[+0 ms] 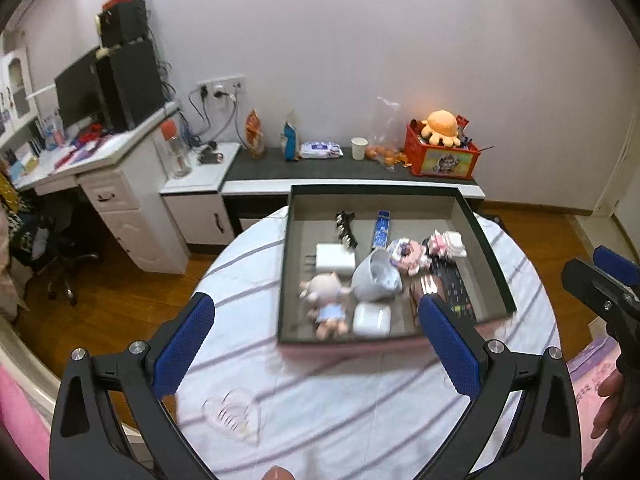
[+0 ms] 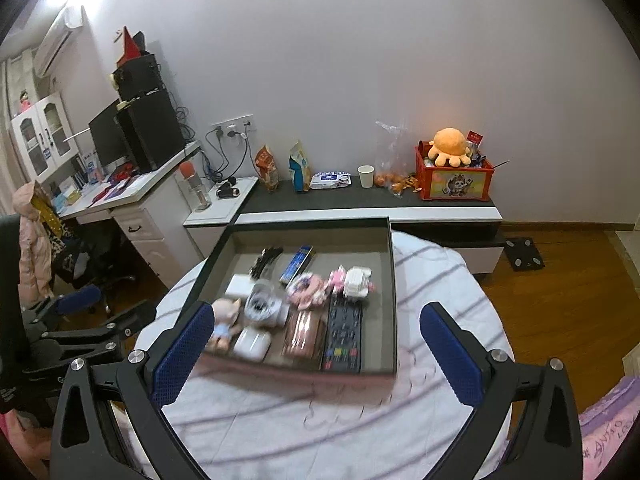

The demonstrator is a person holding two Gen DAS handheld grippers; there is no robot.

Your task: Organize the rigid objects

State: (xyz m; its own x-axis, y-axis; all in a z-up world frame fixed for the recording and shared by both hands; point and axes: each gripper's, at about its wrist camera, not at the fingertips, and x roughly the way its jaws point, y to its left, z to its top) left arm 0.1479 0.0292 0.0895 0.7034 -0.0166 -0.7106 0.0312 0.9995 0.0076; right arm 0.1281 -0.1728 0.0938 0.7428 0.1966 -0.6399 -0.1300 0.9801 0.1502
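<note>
A dark shallow box sits on the round white striped table. Inside lie a pig figurine, a white charger, a pale mug on its side, a white earbud case, a black remote, a pink packet, a blue pen box, a black clip and pink toys. My left gripper hangs open and empty above the table's near side. My right gripper is open too, holding nothing.
A low dark-topped cabinet behind the table carries snack bags, a paper cup and a red crate with an orange plush. A white desk with monitor stands left, an office chair beside it. Wooden floor surrounds the table.
</note>
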